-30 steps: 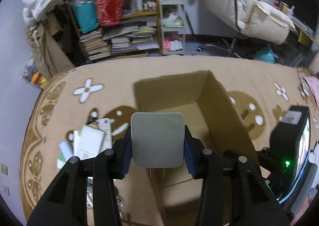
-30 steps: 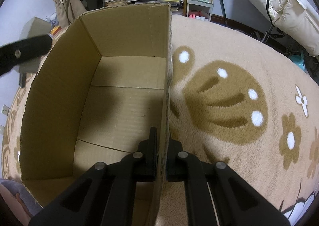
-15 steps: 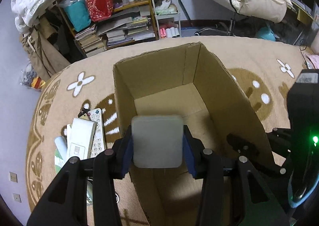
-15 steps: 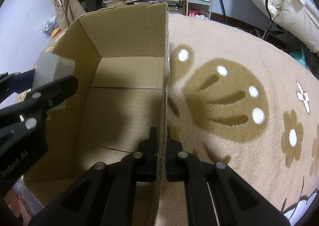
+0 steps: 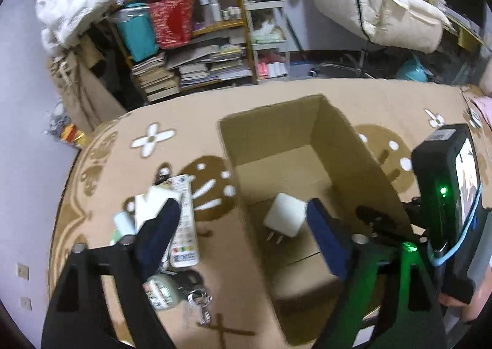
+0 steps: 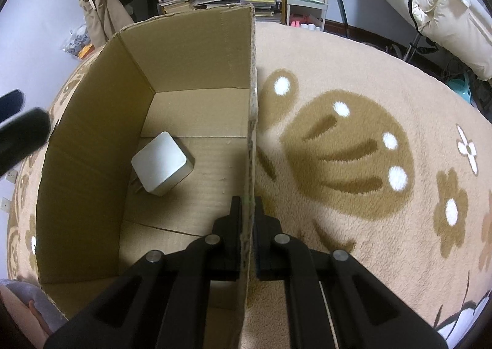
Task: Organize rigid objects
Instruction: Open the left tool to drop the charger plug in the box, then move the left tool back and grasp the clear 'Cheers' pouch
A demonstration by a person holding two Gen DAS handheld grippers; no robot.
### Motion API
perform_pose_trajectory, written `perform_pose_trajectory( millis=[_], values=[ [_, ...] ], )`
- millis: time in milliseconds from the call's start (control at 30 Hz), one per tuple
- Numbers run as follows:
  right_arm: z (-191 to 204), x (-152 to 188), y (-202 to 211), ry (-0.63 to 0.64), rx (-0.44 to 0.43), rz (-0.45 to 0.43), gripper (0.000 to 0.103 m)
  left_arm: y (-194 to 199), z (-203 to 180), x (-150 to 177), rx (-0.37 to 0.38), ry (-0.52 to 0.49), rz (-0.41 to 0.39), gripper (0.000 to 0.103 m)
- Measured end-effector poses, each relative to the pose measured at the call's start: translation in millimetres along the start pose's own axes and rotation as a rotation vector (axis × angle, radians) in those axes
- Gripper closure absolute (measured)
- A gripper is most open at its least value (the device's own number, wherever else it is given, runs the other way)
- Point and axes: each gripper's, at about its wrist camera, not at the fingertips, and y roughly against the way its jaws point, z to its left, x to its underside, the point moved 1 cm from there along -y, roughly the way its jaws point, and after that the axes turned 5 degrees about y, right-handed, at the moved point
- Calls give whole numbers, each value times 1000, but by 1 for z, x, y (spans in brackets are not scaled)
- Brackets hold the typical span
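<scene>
A white plug-in charger [image 5: 285, 218] lies on the floor of the open cardboard box [image 5: 353, 146], its two prongs pointing toward me. The right wrist view shows the charger [image 6: 162, 163] near the box's left wall. My left gripper [image 5: 243, 219] hangs open above the box's left wall, with nothing between its blue-padded fingers [image 5: 160, 226]. My right gripper [image 6: 247, 204] is shut on the right wall of the box [image 6: 250, 121], one finger inside and one outside.
Left of the box on the beige patterned rug [image 5: 276, 93] lie a remote control [image 5: 184, 226], a white card box [image 5: 153, 204], a tape roll [image 5: 161, 290] and keys [image 5: 200, 299]. A cluttered bookshelf [image 5: 196, 41] and white trolley stand behind.
My left gripper opened and let go of the white charger, which dropped onto the box floor. The left gripper also lifted and shifted left. The right gripper stayed clamped on the box wall.
</scene>
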Motion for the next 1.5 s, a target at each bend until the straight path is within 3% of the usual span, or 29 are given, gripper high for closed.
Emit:
perform_pose_trajectory(
  millis=[67,400,800,1100,1233,1367,1500],
  values=[
    [0,0,0,2,2,1,96,4,12,2,-14,37,-6,6],
    [-1,-1,0,3,2,1,96,-2,80,31,-146,135,22,2],
    [1,-2,-1,9,7,2,96,-48,144,79,-129,365,180,3],
    [2,-1,-1,8,6,1,96,-74,152,100,-128,428,269,10],
    [2,-1,-1,10,7,1,96,-85,157,107,-132,465,313,25],
    [2,-1,-1,9,7,2,96,-93,161,111,-95,508,335,30],
    [2,-1,-1,9,7,1,96,-98,157,112,-118,482,337,35]
  ],
)
